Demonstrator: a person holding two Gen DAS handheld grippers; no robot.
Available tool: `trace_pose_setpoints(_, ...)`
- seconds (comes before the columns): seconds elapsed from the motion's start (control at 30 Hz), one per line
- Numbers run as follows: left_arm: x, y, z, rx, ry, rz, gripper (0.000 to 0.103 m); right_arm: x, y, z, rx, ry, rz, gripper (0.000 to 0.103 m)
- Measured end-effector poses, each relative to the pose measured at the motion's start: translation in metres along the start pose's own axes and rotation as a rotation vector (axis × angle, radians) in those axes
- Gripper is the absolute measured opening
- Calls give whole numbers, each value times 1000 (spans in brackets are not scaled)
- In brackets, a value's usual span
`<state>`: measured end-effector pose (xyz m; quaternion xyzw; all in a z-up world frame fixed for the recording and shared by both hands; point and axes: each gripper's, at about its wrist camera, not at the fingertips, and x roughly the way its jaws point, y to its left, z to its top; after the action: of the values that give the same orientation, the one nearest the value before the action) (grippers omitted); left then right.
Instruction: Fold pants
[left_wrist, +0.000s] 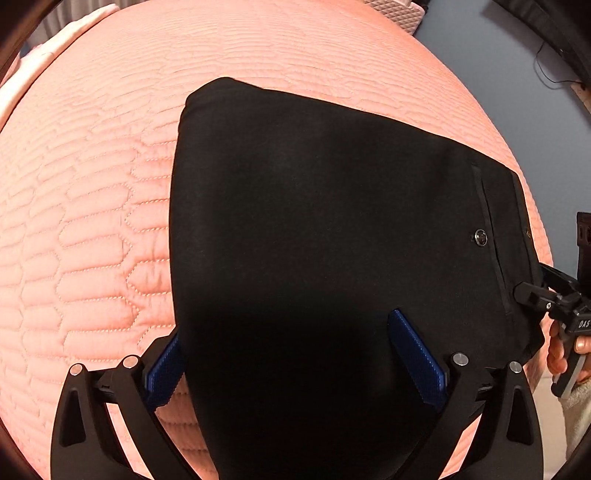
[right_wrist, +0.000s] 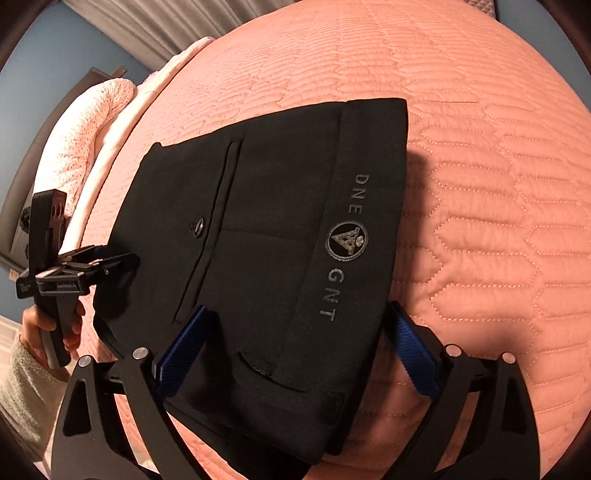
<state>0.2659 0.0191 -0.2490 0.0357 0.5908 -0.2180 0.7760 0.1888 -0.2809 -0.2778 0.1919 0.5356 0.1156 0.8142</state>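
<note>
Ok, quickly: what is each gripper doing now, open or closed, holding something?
Left gripper: open, jaws astride the folded black pants, no grip.
Right gripper: open, jaws astride the pants, no grip.

Salmon quilted bedspread (right_wrist: 480, 184), blue wall (left_wrist: 498, 85), grey curtain (right_wrist: 147, 26).

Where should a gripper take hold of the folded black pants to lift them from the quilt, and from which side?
Probably at the waistband, the thick printed band along one edge of the black pants. It lies flat on the pink quilt with its outer edge free, so come from that open quilt side, low, one finger sliding beneath. The stacked layers there look stiffer than the plain cloth.
</note>
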Motion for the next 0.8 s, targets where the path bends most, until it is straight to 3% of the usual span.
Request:
trace_pose_setpoints(0.17, 1, -27, 11, 12, -20, 79, 94, -5, 9, 0, -4, -15, -60, 88)
trace_pose_setpoints(0.3, -7, -48, 8, -11, -61, 207, 92, -22, 37, -5, -91, -74, -290, 87)
trace_pose_setpoints(0.43, -42, -82, 0, 17, -172, 372, 92, -60, 74, -14, -177, -176, -422, 88)
trace_pose_setpoints(0.53, -76, -123, -8, 70, -266, 476, 94, -93, 104, -20, -194, -251, -412, 88)
trace_pose_setpoints(0.8, -122, -178, -27, 94, -335, 466, 94, -138, 162, -40, -272, -342, -412, 88)
